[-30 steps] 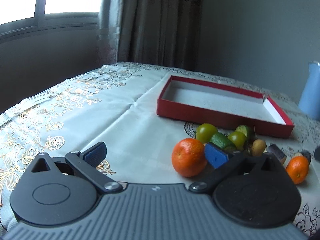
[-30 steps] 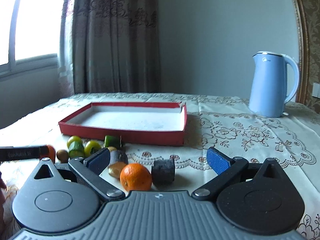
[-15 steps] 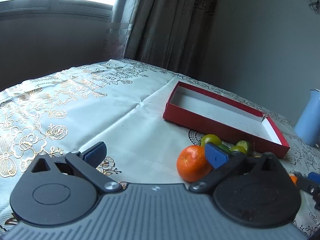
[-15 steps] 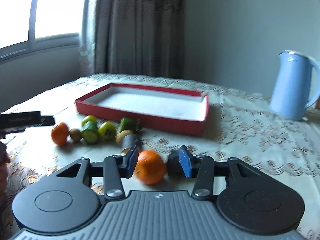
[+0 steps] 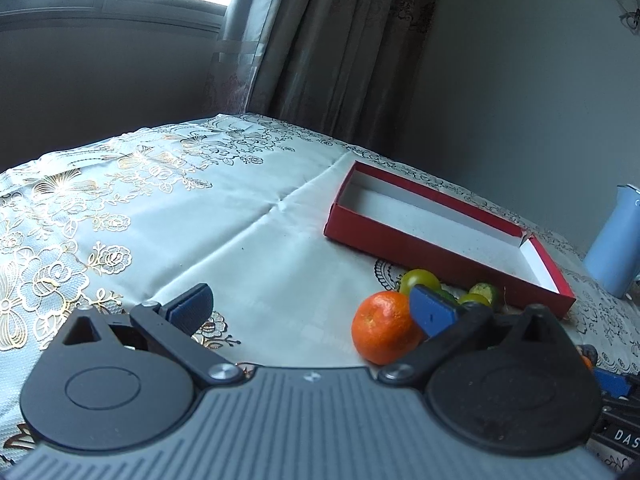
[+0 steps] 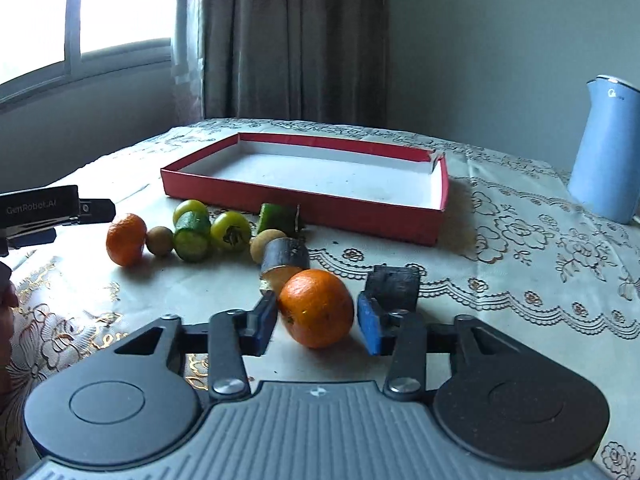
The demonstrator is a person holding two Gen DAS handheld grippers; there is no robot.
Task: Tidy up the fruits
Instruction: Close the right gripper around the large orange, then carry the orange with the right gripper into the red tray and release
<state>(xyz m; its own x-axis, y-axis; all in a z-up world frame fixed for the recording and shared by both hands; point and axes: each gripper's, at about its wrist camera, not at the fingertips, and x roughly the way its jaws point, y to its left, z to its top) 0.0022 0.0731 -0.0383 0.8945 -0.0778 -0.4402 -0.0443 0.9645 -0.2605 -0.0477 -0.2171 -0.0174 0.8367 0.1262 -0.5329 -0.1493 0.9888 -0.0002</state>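
Right gripper (image 6: 316, 320) has just been closing around a round orange tangerine (image 6: 316, 307) on the floral tablecloth (image 6: 520, 264); jaws now narrow, one blue pad at each flank of the fruit. The left pad looks to touch the peel, the right pad shows a thin gap (contact there unclear), so a firm grip cannot be confirmed. The tangerine appears to sit on the cloth.

Just behind it: a dark cylindrical chunk with a pale cut face (image 6: 285, 260) and a second dark stubby cylinder (image 6: 394, 285) beside the right pad.

Further back, a loose row lies in front of the shallow red cardboard box with white inside (image 6: 312, 216):
- second orange tangerine (image 6: 126, 239) at the left end
- small brown round fruit (image 6: 159, 241)
- green cucumber piece (image 6: 193, 236)
- yellow-green tomato (image 6: 231, 231)
- another green chunk (image 6: 277, 218)

Box holds nothing.

Left gripper (image 5: 312, 308) is spread wide, holding nothing; that second tangerine (image 5: 382, 326) lies just beside its right pad, mostly inside the gap (touching or not, cannot tell). A light blue kettle (image 6: 606, 148) stands well apart at the far right.
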